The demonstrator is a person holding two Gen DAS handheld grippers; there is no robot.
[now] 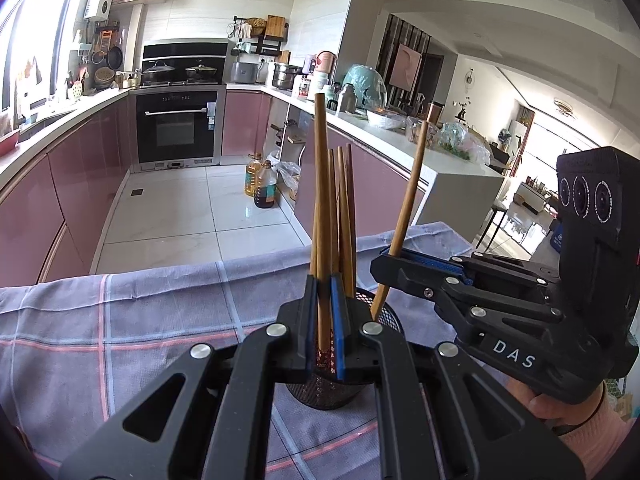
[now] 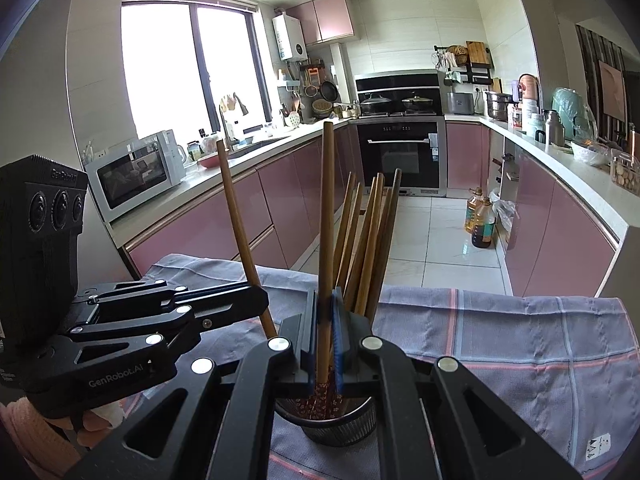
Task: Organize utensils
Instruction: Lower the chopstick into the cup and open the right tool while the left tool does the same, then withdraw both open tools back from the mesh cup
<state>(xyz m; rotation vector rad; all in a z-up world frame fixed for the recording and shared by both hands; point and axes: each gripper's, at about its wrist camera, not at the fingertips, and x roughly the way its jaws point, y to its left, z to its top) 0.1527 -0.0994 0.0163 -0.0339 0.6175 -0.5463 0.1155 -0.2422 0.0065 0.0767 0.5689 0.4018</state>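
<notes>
A black mesh cup (image 1: 324, 388) stands on the checked cloth (image 1: 120, 320) and holds several wooden chopsticks (image 1: 344, 216). My left gripper (image 1: 325, 320) is shut on one upright chopstick (image 1: 321, 184) whose patterned lower end sits in the cup. My right gripper (image 1: 390, 258) reaches in from the right and is shut on another chopstick (image 1: 414, 184) that leans into the cup. In the right wrist view my right gripper (image 2: 325, 336) grips its upright chopstick (image 2: 327, 216) above the cup (image 2: 340, 424). The left gripper (image 2: 258, 298) holds its leaning chopstick (image 2: 236, 216) there.
The cloth (image 2: 500, 340) covers the table, whose far edge drops to the tiled kitchen floor (image 1: 172, 220). Pink cabinets (image 1: 60, 184) and counters line both sides. An oven (image 1: 178, 128) stands at the back. Oil bottles (image 1: 262, 184) stand on the floor.
</notes>
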